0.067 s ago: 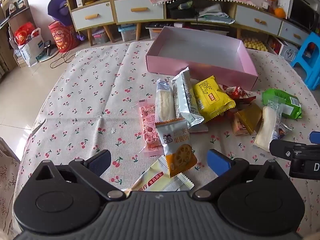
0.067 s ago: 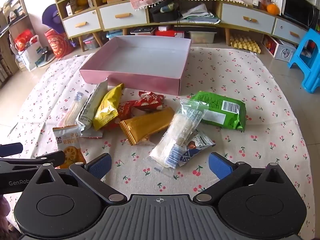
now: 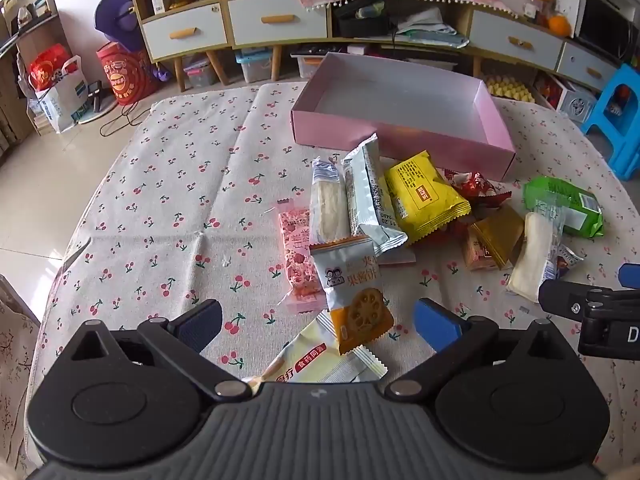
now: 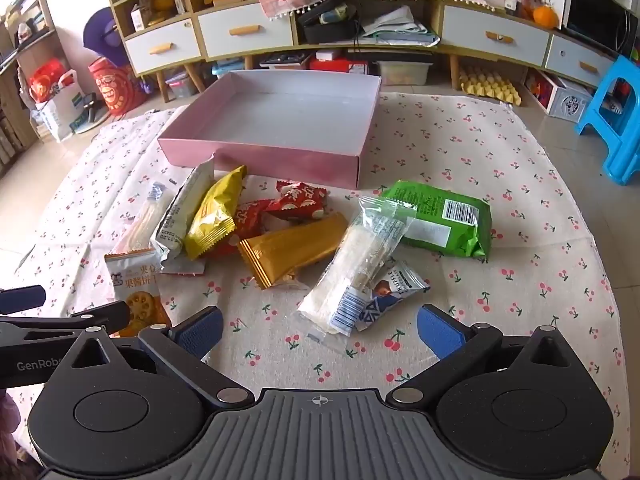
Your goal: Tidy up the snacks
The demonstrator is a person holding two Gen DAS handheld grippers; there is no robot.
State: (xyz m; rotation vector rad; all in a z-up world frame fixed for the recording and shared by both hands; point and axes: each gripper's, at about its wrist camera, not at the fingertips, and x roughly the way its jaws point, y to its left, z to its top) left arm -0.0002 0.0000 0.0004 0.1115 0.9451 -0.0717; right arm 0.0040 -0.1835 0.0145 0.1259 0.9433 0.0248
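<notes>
An empty pink box point(image 3: 400, 142) point(image 4: 280, 160) stands at the far side of the cherry-print cloth. Several snack packets lie in front of it: a yellow one point(image 3: 424, 196) point(image 4: 214, 216), a green one point(image 3: 568, 204) point(image 4: 444, 220), a gold one point(image 4: 292, 248), red ones point(image 4: 300, 200), a clear rice-cracker bar point(image 4: 360, 264), a white biscuit packet with an orange biscuit picture point(image 3: 352, 284) point(image 4: 134, 284). My left gripper point(image 3: 318, 322) is open, just before the biscuit packet. My right gripper point(image 4: 318, 330) is open, just before the clear bar.
A pink nougat bar point(image 3: 300, 256) and a pale yellow packet point(image 3: 320, 364) lie by my left gripper. A small truffle packet point(image 4: 392, 288) lies beside the clear bar. Shelves and drawers point(image 4: 248, 32) line the back wall; a blue stool point(image 4: 616, 116) stands at the right.
</notes>
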